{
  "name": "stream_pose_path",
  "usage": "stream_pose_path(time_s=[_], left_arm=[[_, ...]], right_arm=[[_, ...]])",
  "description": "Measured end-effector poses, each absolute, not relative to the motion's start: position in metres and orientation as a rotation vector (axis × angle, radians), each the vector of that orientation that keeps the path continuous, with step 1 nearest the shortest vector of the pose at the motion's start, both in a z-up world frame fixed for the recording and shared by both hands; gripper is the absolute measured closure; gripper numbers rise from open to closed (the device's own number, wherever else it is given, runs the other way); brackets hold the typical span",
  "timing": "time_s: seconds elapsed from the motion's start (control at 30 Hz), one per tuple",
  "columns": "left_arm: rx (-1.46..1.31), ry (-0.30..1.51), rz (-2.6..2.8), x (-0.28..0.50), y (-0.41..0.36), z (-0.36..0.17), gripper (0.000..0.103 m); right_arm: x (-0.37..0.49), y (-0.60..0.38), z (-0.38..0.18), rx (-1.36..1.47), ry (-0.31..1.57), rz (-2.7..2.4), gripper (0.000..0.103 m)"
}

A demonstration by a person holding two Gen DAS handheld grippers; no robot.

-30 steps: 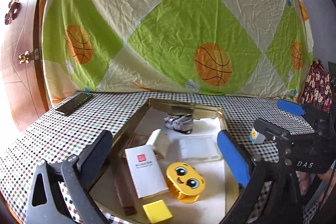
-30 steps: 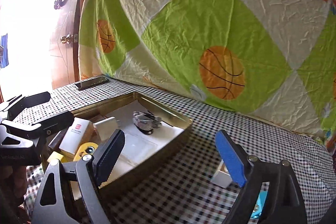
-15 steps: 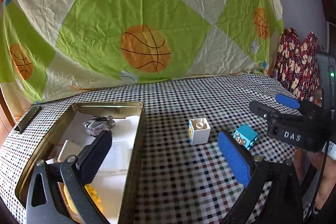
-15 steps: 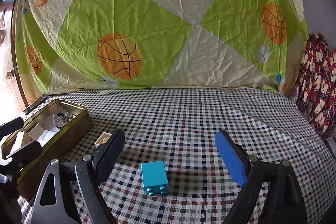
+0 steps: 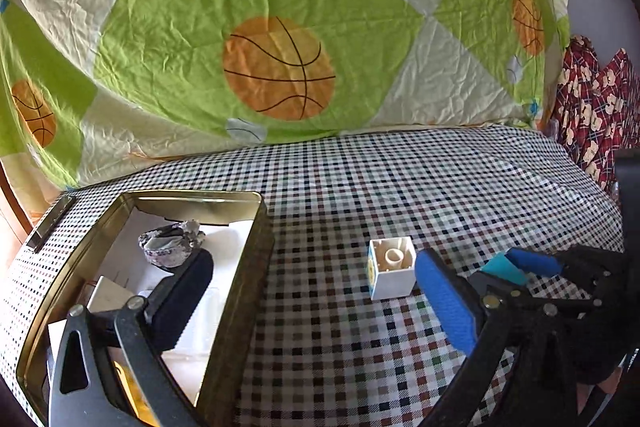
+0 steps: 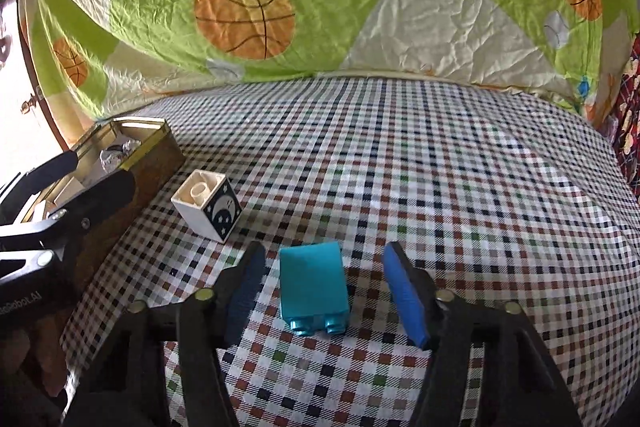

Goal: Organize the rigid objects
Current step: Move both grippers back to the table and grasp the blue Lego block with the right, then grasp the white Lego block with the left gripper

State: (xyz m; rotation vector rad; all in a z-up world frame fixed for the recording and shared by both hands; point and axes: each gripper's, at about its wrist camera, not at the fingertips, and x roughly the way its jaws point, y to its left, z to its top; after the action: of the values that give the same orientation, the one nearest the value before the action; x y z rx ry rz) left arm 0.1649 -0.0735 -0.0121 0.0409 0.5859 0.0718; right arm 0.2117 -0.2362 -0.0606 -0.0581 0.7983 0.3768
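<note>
The right gripper [image 6: 324, 285] straddles the teal block [image 6: 313, 289] on the surface [image 6: 440, 187], jaws just narrowed, gaps remaining. The left gripper [image 5: 312, 301] gapes empty. White block [image 6: 207, 203] beside the tin [image 5: 240, 307] of oddments.

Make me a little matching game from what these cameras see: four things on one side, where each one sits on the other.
Things:
1. teal block
2. white block
3. crumpled foil
4. basketball sheet

Places:
A. inside the gold tin
B. hanging behind the table
C. between the right gripper fingers
D. on the checked cloth beside the tin

Pairs: 1-C, 2-D, 3-A, 4-B
</note>
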Motion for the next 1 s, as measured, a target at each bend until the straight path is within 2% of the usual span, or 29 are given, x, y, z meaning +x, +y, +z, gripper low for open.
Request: stream_pose_path(time_s=[0.1, 0.3, 0.43, 0.6, 0.67, 0.87, 0.9, 0.93, 1.0], left_arm=[[0.056, 0.589, 0.073, 0.168, -0.079, -0.014, 0.001], [0.073, 0.617, 0.070, 0.176, -0.087, -0.022, 0.002], [0.082, 0.648, 0.038, 0.184, -0.096, -0.029, 0.008], [0.115, 0.699, 0.000, 0.199, -0.109, -0.041, 0.026], [0.110, 0.734, -0.025, 0.207, -0.112, -0.046, 0.039], [0.068, 0.814, -0.071, 0.225, -0.114, -0.055, 0.053], [0.062, 0.829, -0.080, 0.227, -0.114, -0.057, 0.058], [0.053, 0.835, -0.089, 0.228, -0.113, -0.058, 0.073], [0.037, 0.832, -0.105, 0.227, -0.110, -0.057, 0.073]], right_arm=[[0.211, -0.237, -0.061, -0.060, 0.799, 0.364, 0.069], [0.200, -0.251, -0.050, -0.033, 0.711, 0.242, 0.069], [0.194, -0.259, -0.042, -0.017, 0.660, 0.181, 0.069], [0.191, -0.262, -0.039, -0.009, 0.637, 0.166, 0.069], [0.190, -0.263, -0.039, -0.006, 0.635, 0.167, 0.069], [0.191, -0.257, -0.040, -0.020, 0.632, 0.170, 0.069], [0.190, -0.257, -0.040, -0.022, 0.629, 0.170, 0.069], [0.190, -0.257, -0.040, -0.022, 0.626, 0.169, 0.069], [0.188, -0.258, -0.039, -0.019, 0.613, 0.168, 0.069]])
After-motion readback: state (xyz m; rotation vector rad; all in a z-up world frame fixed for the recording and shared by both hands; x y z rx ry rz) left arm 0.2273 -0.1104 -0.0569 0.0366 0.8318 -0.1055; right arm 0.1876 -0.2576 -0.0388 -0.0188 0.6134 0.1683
